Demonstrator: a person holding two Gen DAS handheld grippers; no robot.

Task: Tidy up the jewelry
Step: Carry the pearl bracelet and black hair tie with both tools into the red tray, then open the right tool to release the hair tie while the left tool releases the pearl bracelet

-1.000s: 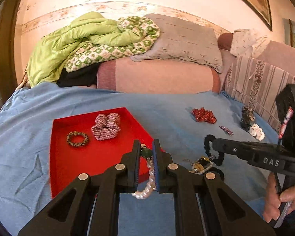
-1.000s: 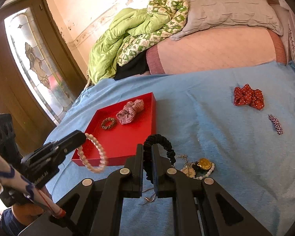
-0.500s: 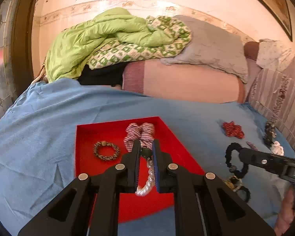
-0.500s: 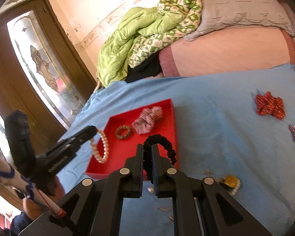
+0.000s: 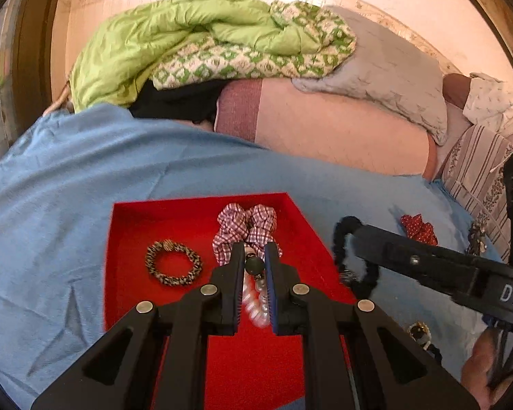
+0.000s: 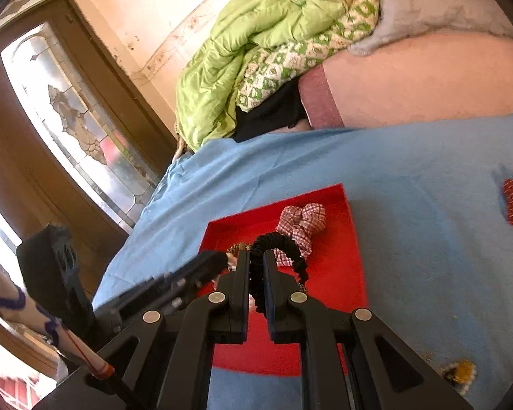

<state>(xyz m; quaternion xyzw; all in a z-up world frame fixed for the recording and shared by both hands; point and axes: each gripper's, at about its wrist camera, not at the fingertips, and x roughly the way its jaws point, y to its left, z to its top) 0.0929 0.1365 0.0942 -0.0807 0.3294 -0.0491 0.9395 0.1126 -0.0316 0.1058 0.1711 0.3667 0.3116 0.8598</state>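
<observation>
Pearl bracelet between left tongs

The left hand-held gripper points forward and slightly down, its jaws closed on a pearl bracelet. The right hand-held gripper sits just beside it, angled in from the right, jaws clamped on a black hair tie. A bare hand grips the right handle.

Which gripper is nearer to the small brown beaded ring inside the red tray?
Left. The left gripper hovers just right of the brown beaded ring; the right gripper is beyond the red tray edge.
</observation>
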